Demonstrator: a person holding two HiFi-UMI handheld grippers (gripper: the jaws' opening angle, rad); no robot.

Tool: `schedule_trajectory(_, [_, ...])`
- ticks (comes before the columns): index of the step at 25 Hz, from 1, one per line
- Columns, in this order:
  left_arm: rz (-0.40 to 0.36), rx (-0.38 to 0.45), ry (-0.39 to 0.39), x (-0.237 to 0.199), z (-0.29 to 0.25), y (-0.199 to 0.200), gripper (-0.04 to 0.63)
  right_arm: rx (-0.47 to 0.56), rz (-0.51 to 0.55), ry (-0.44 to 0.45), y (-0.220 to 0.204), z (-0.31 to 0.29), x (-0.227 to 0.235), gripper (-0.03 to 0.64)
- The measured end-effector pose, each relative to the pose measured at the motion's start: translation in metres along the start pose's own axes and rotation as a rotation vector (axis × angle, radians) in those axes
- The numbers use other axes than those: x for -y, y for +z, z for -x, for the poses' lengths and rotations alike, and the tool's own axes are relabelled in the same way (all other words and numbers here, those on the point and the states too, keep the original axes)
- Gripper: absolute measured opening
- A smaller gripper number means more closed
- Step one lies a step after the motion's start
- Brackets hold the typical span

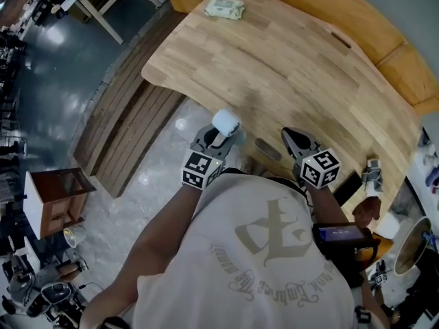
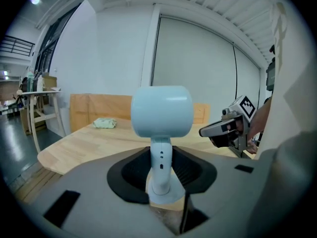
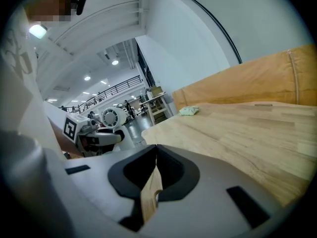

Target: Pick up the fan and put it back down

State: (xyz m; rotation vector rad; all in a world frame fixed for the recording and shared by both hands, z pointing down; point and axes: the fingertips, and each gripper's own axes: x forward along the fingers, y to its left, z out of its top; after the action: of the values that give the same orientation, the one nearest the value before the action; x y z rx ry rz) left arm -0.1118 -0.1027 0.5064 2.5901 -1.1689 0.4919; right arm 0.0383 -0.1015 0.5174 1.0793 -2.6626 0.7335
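Note:
A small pale blue fan (image 2: 161,112) with a round head stands upright on its slim stem. My left gripper (image 2: 161,157) is shut on that stem, with the fan's foot down between the jaws. In the head view the fan (image 1: 225,123) and left gripper (image 1: 218,140) are at the near edge of the wooden table (image 1: 288,67); I cannot tell if the foot touches the wood. My right gripper (image 1: 296,142) hovers over the table edge a little to the right, jaws shut with nothing in them. The right gripper view shows the fan (image 3: 113,118) at left and its own gripper (image 3: 156,150).
A pale green packet (image 1: 225,8) lies at the table's far corner. An orange bench (image 1: 384,43) runs along the far side. A short dark strip (image 1: 267,149) lies on the table between the grippers. Wooden slats (image 1: 130,136) and a small brown cabinet (image 1: 58,199) stand on the floor at left.

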Motion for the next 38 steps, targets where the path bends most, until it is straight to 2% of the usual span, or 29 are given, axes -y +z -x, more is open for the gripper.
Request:
schedule_trajectory(9, [0.038,-0.009,0.048,-0.011,0.017,-0.017,0.141,-0.028,0.011,0.033,-0.003,-0.011,-0.007,0.014])
schedule_trajectory(23, [0.082,-0.019,0.170,-0.054,0.036,-0.032,0.140,-0.067,0.044,0.097,0.008,-0.049,-0.018,0.014])
schedule_trajectory(33, [0.091,-0.020,0.246,-0.108,0.033,-0.032,0.140,-0.064,0.049,0.087,0.017,-0.060,-0.019,0.014])
schedule_trajectory(38, [0.070,-0.035,0.240,-0.131,0.014,-0.026,0.140,-0.053,0.035,0.039,0.019,-0.052,-0.005,0.014])
